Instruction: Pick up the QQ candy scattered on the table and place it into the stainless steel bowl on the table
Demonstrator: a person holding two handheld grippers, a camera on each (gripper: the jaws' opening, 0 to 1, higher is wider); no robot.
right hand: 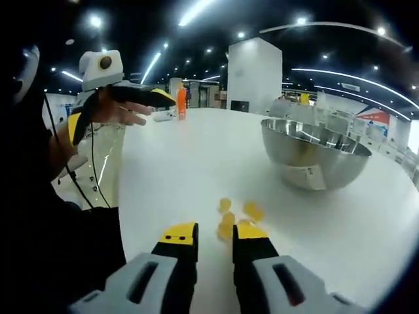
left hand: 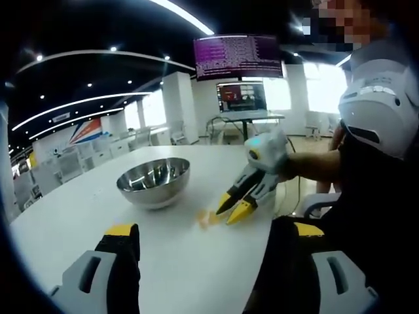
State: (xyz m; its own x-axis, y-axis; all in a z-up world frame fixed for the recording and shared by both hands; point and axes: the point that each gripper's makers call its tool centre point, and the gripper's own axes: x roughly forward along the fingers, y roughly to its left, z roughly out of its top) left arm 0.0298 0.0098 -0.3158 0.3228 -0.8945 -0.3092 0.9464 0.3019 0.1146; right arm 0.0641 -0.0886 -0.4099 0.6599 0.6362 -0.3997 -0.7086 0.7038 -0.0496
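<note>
Right gripper view looks down along the right hand-held gripper [right hand: 214, 241], whose black, yellow-tipped jaws stand slightly apart with nothing between them, lowered close to the white round bench [right hand: 183, 170]. Just beyond the tips lies a small cluster of translucent yellow QQ candy pieces [right hand: 239, 214], loose on the bench surface and touching or nearly touching one another. The low, forward-pointing pose reads as a line-up for a pinch on the nearest piece, though no piece is gripped yet.

Farther off and to the right stands the shiny, round stainless steel bowl [right hand: 314, 156], upright, well apart from the candy. Its inner wall shows a yellowish tint, but whether that is candy inside or a reflection I cannot tell.

At the far left of that view, the left hand-held gripper [right hand: 157, 98] is held up off the bench in a person's hand, apparently waiting out of the way. In the left gripper view its own jaws [left hand: 209, 239] are spread wide and empty, near the bench edge, looking across at the bowl [left hand: 154, 182], whose interior looks bare metal from there. To the bowl's right, the right hand-held gripper [left hand: 234, 206] points its yellow tips down just beside the candy [left hand: 208, 219]. The bowl's open mouth and nearness should make the transfer short.
</note>
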